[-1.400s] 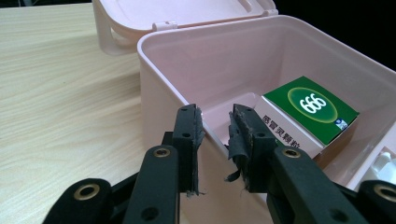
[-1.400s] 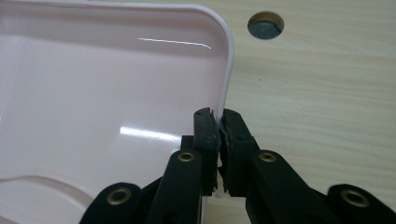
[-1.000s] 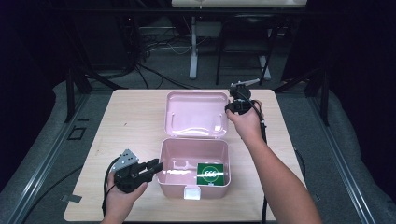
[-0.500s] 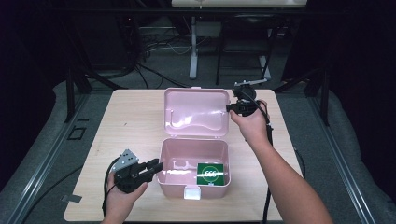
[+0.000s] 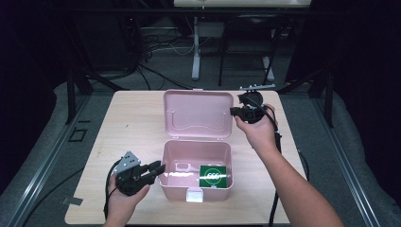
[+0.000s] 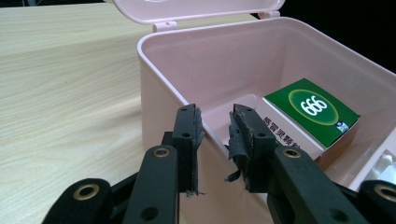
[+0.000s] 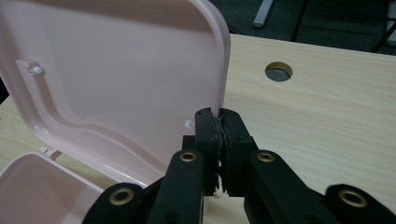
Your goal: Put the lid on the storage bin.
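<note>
A pink plastic box stands open near the table's front edge, its lid tilted up behind it. Inside at the right lies a green packet marked 666, also seen as the green packet. My left gripper is at the box's left side. In the left gripper view, my left gripper has its jaws astride the box's wall, closed on its rim. My right gripper is shut on the lid's right edge. The right gripper view shows the right gripper pinching the edge of the lid.
The box sits on a light wooden table with bare wood to its left and right. A round cable hole is in the tabletop behind the lid. A white latch hangs on the box's front. Dark floor and stands surround the table.
My right gripper has shifted slightly up and to the right with the lid's edge in it. The left gripper and the box have kept still.
</note>
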Motion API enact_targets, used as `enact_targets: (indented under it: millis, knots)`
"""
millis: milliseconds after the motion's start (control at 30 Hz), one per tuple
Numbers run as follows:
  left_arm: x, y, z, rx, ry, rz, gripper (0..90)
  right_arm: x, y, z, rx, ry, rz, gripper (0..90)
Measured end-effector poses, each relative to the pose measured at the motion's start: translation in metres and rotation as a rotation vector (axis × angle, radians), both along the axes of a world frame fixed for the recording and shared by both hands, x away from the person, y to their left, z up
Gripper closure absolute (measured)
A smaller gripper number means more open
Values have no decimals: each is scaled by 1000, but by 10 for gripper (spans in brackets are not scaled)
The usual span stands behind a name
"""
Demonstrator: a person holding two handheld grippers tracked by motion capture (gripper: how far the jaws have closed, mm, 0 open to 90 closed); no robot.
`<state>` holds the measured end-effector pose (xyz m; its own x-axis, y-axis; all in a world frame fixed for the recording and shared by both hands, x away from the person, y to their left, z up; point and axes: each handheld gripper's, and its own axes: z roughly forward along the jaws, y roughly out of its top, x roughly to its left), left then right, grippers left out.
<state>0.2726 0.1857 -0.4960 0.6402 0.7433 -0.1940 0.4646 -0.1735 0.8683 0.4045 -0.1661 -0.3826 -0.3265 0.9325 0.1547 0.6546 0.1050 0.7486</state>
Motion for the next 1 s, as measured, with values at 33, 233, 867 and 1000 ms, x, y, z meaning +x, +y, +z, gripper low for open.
enact_targets:
  millis: [33,233,867,1000]
  knots:
    - [0,0,0,-1,0,1,717,-2,0,0,1,-9,3,873]
    - [0,0,0,-7,3,4,717,-15,-1,3,-11,-37,27,872]
    - [0,1,-1,-10,0,1,715,-46,-4,-1,-9,-138,54,876]
    - [0,0,-1,-10,0,2,715,-55,-1,-1,-36,-171,55,876]
